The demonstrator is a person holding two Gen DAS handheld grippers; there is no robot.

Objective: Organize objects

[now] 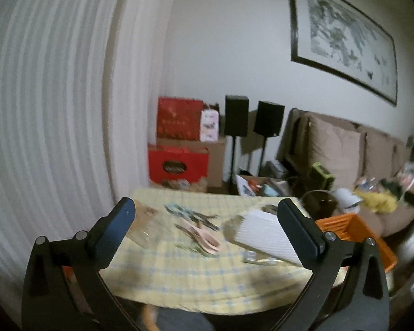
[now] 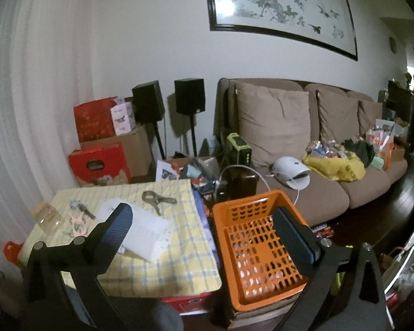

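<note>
Black, both my grippers, left [image 1: 205,226] and right [image 2: 204,230], hang spread and empty. Pink scissors [image 1: 200,234] lie mid-table on the checked cloth [image 1: 196,275], left of the orange basket [image 2: 220,212]: light, stiff, slippery; I'd pinch the crossed blades near the pivot.

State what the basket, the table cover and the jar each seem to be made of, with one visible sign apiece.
Basket: likely moulded plastic, matt orange, with rows of punched slots in floor and walls.
Table cover: looks like woven cloth, yellow with a blue check, draping softly over the edge.
Jar: clear, see-through with glints; glass or plastic cannot be told.
</note>
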